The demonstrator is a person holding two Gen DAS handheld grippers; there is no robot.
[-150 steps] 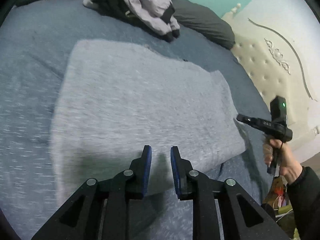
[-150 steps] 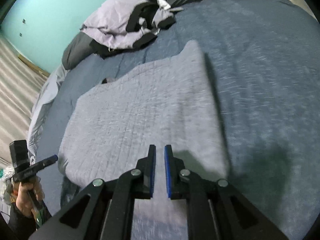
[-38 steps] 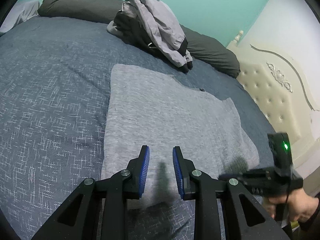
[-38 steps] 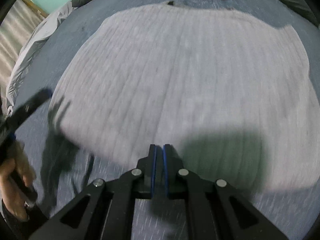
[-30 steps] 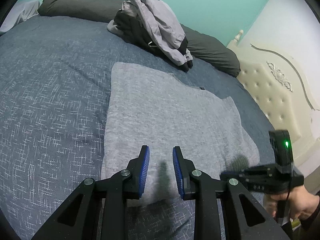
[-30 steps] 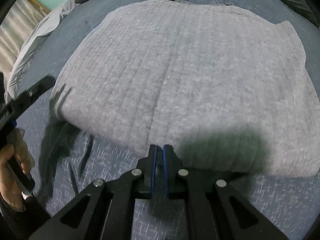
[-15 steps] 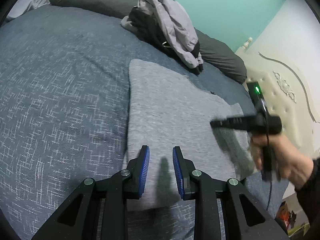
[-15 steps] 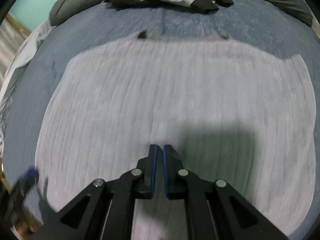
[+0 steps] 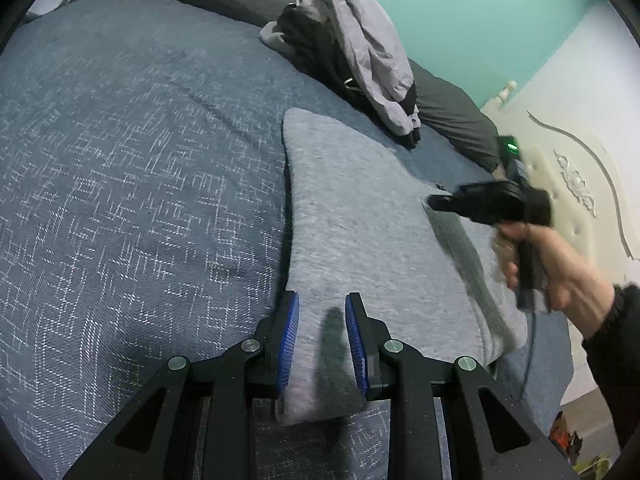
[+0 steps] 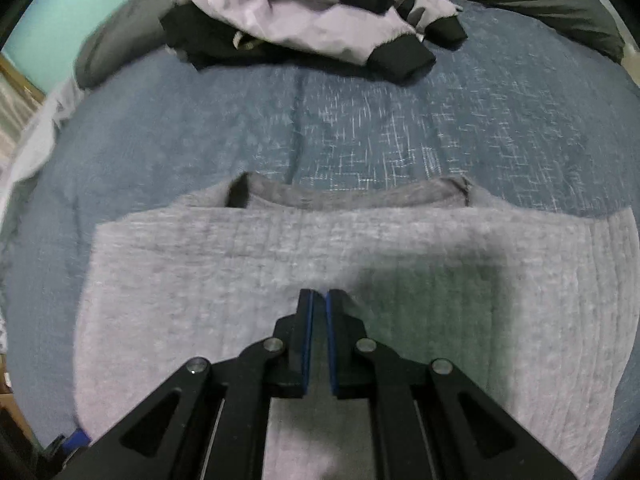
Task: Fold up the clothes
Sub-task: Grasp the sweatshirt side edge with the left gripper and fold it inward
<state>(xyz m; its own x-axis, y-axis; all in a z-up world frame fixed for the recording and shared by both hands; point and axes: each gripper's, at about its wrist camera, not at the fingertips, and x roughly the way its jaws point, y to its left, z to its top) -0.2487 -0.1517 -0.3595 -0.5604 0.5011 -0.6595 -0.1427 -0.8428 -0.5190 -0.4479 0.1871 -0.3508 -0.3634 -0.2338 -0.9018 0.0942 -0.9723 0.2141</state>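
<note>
A grey knit garment (image 9: 360, 220) lies flat on the blue bed cover (image 9: 120, 160). My left gripper (image 9: 322, 320) is open just above its near left corner, with fabric showing between the fingers. My right gripper (image 9: 434, 202), held in a hand (image 9: 560, 280), reaches over the garment's far right part, where a raised, shadowed ridge of cloth runs under it. In the right wrist view the right gripper (image 10: 319, 308) is nearly closed with grey fabric in the narrow gap. The garment (image 10: 180, 280) ends just ahead at its collar (image 10: 340, 198).
A lilac and black jacket (image 9: 352, 52) is heaped beyond the garment (image 10: 300, 20). Dark pillows (image 9: 452, 116) line the far side of the bed. A cream tufted headboard (image 9: 580, 184) stands at the right. Open bed cover stretches to the left.
The right gripper has travelled from the garment's near edge across it, up close to the collar. The left gripper stayed open and its view has swung left, so the garment now sits further right.
</note>
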